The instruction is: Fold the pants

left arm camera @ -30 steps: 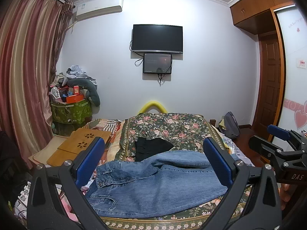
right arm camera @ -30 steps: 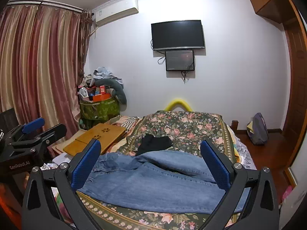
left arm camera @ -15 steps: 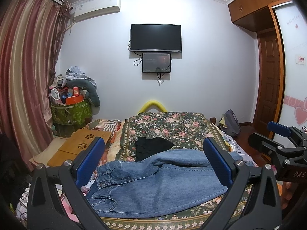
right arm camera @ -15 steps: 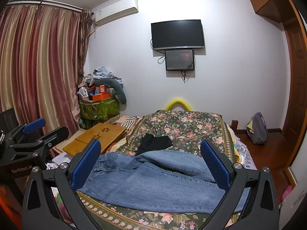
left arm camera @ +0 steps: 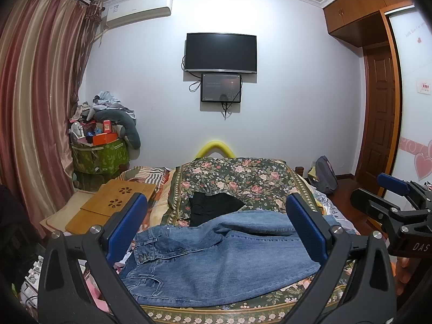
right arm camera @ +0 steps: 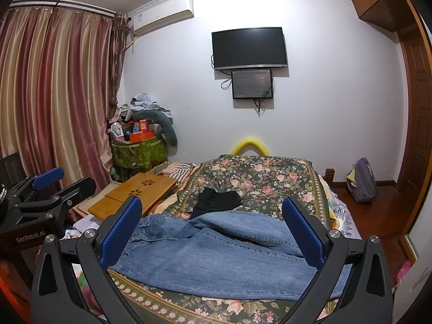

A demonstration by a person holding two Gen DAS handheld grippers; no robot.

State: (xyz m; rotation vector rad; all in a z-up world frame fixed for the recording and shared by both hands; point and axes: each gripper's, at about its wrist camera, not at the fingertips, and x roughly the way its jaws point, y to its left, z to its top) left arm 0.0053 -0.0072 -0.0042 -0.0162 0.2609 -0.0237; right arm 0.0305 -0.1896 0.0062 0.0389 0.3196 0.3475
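Since a second ago, almost nothing moved; my left view crept slightly left, jeans unchanged. My left gripper (left arm camera: 216, 226) spread wide, holding nothing, hovering above jeans (left arm camera: 216, 259). My right gripper (right arm camera: 212, 224) also spread wide, empty. Jeans lie flat across near end of bed (left arm camera: 237, 172), waistband toward 9 o'clock, legs toward 3 o'clock. Black garment (left arm camera: 213, 205) at 12 o'clock, touching jeans. Wooden tray (left arm camera: 113, 205) at 10 o'clock.
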